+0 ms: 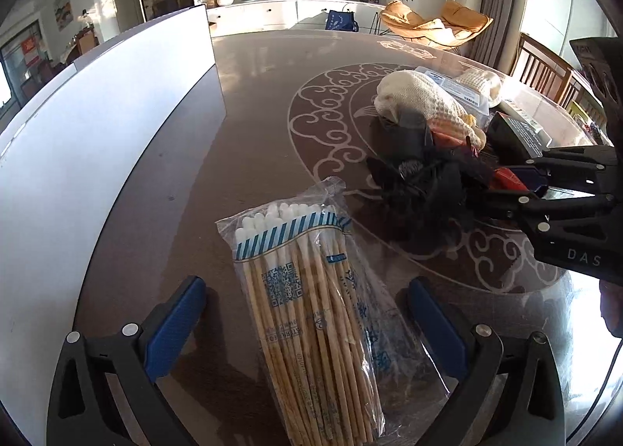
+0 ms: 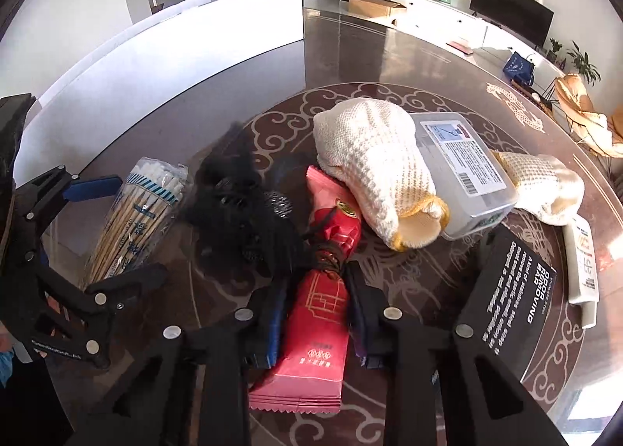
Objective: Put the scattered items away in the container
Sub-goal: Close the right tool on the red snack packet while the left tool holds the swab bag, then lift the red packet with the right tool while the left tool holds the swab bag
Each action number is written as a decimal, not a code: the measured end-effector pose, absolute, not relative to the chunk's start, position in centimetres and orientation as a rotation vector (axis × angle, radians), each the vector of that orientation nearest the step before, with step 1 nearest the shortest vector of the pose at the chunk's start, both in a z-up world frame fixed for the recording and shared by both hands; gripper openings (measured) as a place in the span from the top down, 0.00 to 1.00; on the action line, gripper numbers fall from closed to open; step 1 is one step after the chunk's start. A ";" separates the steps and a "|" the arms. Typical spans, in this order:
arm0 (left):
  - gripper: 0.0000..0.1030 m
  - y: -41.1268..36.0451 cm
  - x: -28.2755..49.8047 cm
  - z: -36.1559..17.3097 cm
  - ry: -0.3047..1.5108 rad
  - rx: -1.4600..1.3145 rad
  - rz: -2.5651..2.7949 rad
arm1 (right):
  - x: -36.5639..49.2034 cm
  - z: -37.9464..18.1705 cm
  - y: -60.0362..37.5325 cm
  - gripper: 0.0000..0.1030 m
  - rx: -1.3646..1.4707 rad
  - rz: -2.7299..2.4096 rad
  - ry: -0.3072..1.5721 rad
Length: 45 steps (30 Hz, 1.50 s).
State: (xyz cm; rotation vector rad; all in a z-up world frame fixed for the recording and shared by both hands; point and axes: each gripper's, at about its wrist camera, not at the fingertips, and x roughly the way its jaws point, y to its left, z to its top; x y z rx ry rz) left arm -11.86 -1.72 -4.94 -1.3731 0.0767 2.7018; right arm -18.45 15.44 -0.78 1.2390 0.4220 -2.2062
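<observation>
A: Start at the left. What sits there?

B: The white container (image 1: 117,103), a long low-walled box along the worktop's (image 1: 253,127) edge, from nine round to eleven o'clock in the left wrist view. Nothing I can see lies inside it, though its floor is hidden from here.

A: And the left tool?

B: The left tool (image 1: 307,325) stands with its blue pads well apart, straddling a bag of cotton swabs (image 1: 307,290) that lies flat on the worktop at six o'clock. The pads are clear of the plastic on both sides.

A: Moving right?

B: At the middle of the right wrist view the right tool (image 2: 317,313) is clamped on a red packet (image 2: 315,321), both pads pressing its sides. A black tangled item (image 2: 241,212) lies just beside it at ten o'clock, what it is I cannot tell. At one o'clock a knitted cream glove (image 2: 373,165) rests against a clear plastic box (image 2: 463,173), and a black soap box (image 2: 510,298) lies at three o'clock.

A: So which step is this?

B: I judge it a pickup for both hands: right has its grip, left is lined up only.

A: What does the next move call for?

B: Likely the left pads closing on the swab bag across its middle. The red packet needs lifting clear of the black tangle, then carrying left over the container's wall.
</observation>
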 end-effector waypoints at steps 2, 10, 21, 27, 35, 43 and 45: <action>0.41 -1.1 -11.1 -4.5 0.113 -1.295 2.668 | -16.3 -0.8 16.5 0.73 1.236 -2.225 0.412; 0.56 -1.0 -7.0 -4.0 0.203 -1.196 2.458 | -4.8 -0.9 23.5 0.73 1.192 -2.429 0.383; 0.02 -1.3 -8.1 -4.7 0.191 -1.301 2.543 | -4.3 -1.0 28.3 0.33 1.227 -2.504 0.248; 0.00 -1.3 -8.1 -5.0 0.199 -1.316 2.552 | -4.8 -1.2 29.5 0.19 1.209 -2.423 0.300; 0.00 -1.3 -8.1 -4.9 0.199 -1.316 2.551 | -3.0 -1.2 32.4 0.19 1.190 -2.294 0.376; 0.00 -1.3 -8.1 -5.0 0.199 -1.317 2.551 | -5.0 -1.2 32.5 0.20 1.190 -2.316 0.371; 0.00 -1.3 -8.1 -5.0 0.201 -1.319 2.550 | -5.8 -1.2 30.9 0.20 1.170 -2.276 0.397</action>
